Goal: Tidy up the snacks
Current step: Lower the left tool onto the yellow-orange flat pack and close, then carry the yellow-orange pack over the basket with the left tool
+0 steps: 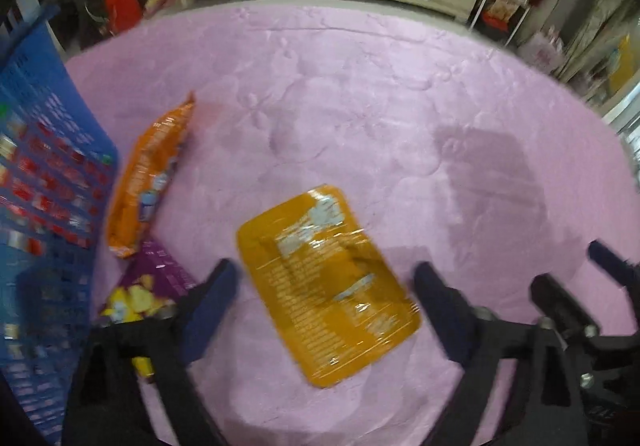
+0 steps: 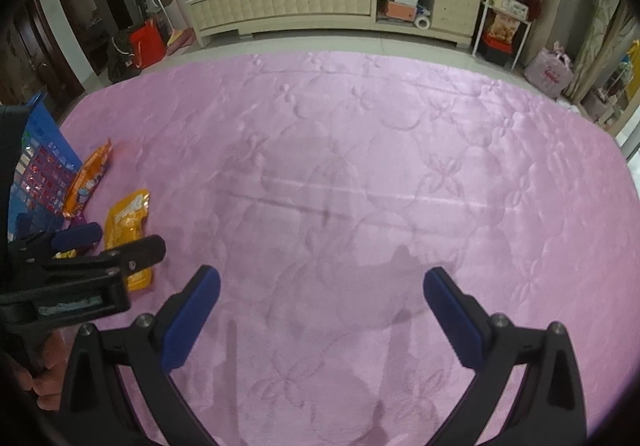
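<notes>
Both tongs are wide apart, holding nothing. The left tongs [image 1: 324, 282] hang over a flat shiny yellow snack bag [image 1: 326, 286] near the blue plastic basket [image 1: 44, 149]; the right tongs [image 2: 322, 286] are farther away.

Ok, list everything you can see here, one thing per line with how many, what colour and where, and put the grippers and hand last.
flat snack packet: one, yellow-orange, on the blanket between the left gripper's fingers, not gripped
long snack bag: one, orange, beside the basket
purple snack bag: one, purple and yellow, below the long bag
basket: one, blue lattice, left edge, red packets inside
blanket: one, pink quilted, covering the floor
TV cabinet: one, cream, at the far wall
wire rack: one, white, right of the cabinet
red bag: one, left of the cabinet
left gripper: one, black with blue pads, open over the flat packet
right gripper: one, same colours, open above bare blanket
hand: one, lower left, holding the left gripper's handle
</notes>
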`<state>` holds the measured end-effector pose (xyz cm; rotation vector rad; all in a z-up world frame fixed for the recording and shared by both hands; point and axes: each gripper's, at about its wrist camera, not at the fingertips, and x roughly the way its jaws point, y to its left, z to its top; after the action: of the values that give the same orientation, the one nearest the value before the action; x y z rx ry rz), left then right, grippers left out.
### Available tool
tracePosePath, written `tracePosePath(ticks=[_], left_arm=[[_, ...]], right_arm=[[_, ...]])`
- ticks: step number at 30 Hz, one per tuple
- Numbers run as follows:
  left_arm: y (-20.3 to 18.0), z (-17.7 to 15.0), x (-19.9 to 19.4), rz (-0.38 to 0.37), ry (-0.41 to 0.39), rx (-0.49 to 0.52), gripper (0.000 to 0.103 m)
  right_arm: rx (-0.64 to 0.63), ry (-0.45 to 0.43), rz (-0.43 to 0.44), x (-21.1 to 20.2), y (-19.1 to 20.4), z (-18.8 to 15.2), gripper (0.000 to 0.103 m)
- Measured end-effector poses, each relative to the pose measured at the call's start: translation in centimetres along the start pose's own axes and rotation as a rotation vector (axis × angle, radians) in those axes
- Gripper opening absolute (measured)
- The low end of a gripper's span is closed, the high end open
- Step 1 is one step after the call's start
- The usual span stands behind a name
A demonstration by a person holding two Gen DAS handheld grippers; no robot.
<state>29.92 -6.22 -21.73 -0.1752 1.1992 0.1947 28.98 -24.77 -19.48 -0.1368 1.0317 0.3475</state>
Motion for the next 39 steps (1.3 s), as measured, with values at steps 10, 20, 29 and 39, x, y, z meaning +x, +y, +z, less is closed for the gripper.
tracePosePath(ticks=[10, 20, 29, 39], left_arm=[[0.3, -0.1, -1.1, -0.057, 0.030, 0.077, 0.025], [0.7, -1.6, -2.3, -0.100, 0.001, 0.127, 0.016], [2.7, -2.9, -7.7, -0.162, -0.104, 0.164, 0.016], [6.8, -4.1, -14.5, -0.190, -0.224, 0.189, 0.016]], right_arm=[[-0.011, -0.010, 0.043, -0.8, 0.8, -0.2, 0.103], [-0.034, 0.005, 0.053, -0.6, 2.1, 0.2, 0.103], [-0.051, -0.034, 0.081, -3.0, 3.9, 0.5, 0.103], [-0.095, -0.060, 0.110, -6.7, 8.7, 1.0, 0.103]])
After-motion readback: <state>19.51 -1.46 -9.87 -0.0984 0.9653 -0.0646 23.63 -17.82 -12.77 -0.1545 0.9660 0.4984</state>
